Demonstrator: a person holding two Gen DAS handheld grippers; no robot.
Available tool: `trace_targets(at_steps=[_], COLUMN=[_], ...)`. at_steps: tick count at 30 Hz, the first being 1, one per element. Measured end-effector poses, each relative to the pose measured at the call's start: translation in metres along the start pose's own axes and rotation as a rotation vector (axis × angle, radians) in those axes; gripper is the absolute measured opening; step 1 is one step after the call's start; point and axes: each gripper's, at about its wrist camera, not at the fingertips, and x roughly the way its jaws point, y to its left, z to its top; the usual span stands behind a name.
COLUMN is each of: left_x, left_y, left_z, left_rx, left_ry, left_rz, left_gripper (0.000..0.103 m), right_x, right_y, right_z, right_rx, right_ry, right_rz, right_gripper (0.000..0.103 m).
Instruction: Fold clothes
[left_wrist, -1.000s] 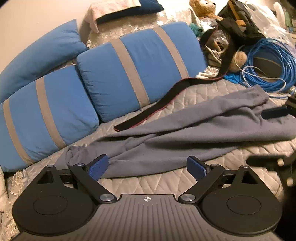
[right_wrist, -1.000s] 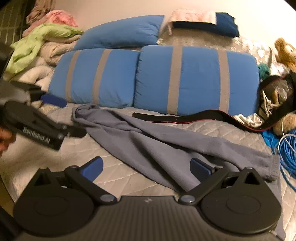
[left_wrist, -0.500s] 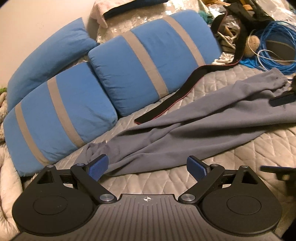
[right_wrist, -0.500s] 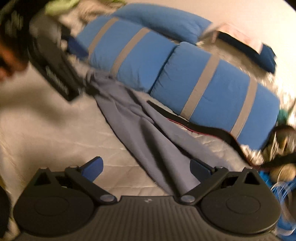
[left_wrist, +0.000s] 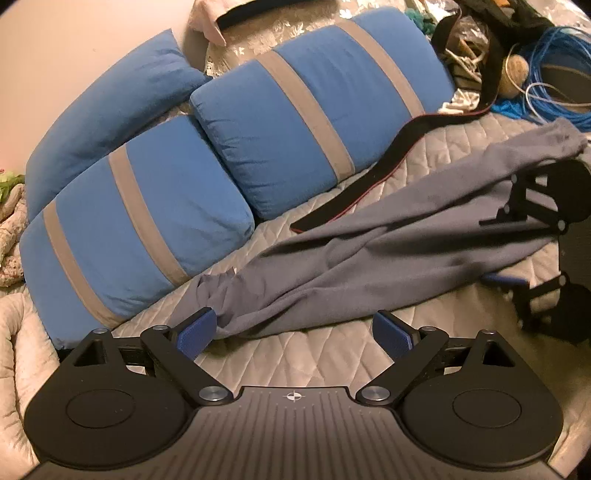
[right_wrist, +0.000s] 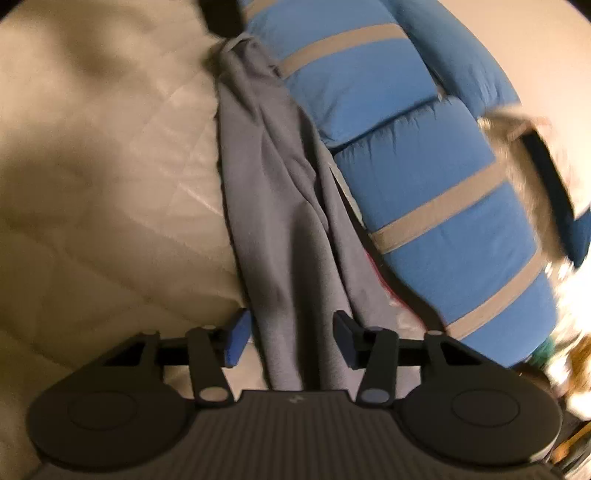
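Note:
A long grey garment (left_wrist: 369, 251) lies stretched across the quilted bed (left_wrist: 295, 354). My left gripper (left_wrist: 295, 332) is open just in front of the garment's bunched near end, its left pad (left_wrist: 195, 332) almost at the cloth. At the right edge of the left wrist view my right gripper (left_wrist: 495, 251) is rolled on its side at the garment's far end. In the right wrist view the garment (right_wrist: 288, 221) runs straight between the jaws of the right gripper (right_wrist: 291, 338), which are closing around it; the pads are not clearly pressing.
Blue pillows with grey stripes (left_wrist: 303, 122) line the back of the bed beside the garment. A black strap (left_wrist: 369, 184) lies along the garment's far side. A blue cable coil (left_wrist: 554, 74) and clutter sit at the far right. A cream blanket (left_wrist: 14, 369) is at the left.
The right gripper has rolled onto its side, dropped to the garment's far end, and narrowed its jaws around the cloth. The left gripper has edged closer to the garment's near end.

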Motion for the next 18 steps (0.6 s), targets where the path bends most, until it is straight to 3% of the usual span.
trace_targets(at_steps=[3,6,8,13,18], left_x=[0.006,0.012,0.015,0.016,0.019], left_y=[0.002,0.002,0.001,-0.012,-0.043], left_z=[-0.003,-0.006,-0.008,-0.015,-0.027], left_rx=[0.005,0.017,0.036,0.141,0.371], left_ry=[0.015,0.033,0.032,0.01,-0.047], left_rz=[-0.006,-0.005,-0.008,0.007,0.068], left_gripper=[0.093,0.093,0.093,0.093,0.093], right_x=[0.007,0.014,0.015,-0.002,-0.029], right_y=[0.006,0.011,0.013,0.003,-0.012], right_z=[0.0,0.0,0.0,0.0,-0.004], right_rx=[-0.06,-0.104,-0.106,-0.033,0.095], right_ry=[0.012,0.019,0.016,-0.038,-0.105], right_rz=[-0.014,0.0,0.021,0.043,0.104], right_gripper=[0.05,0.03,0.006,0.003,0.003])
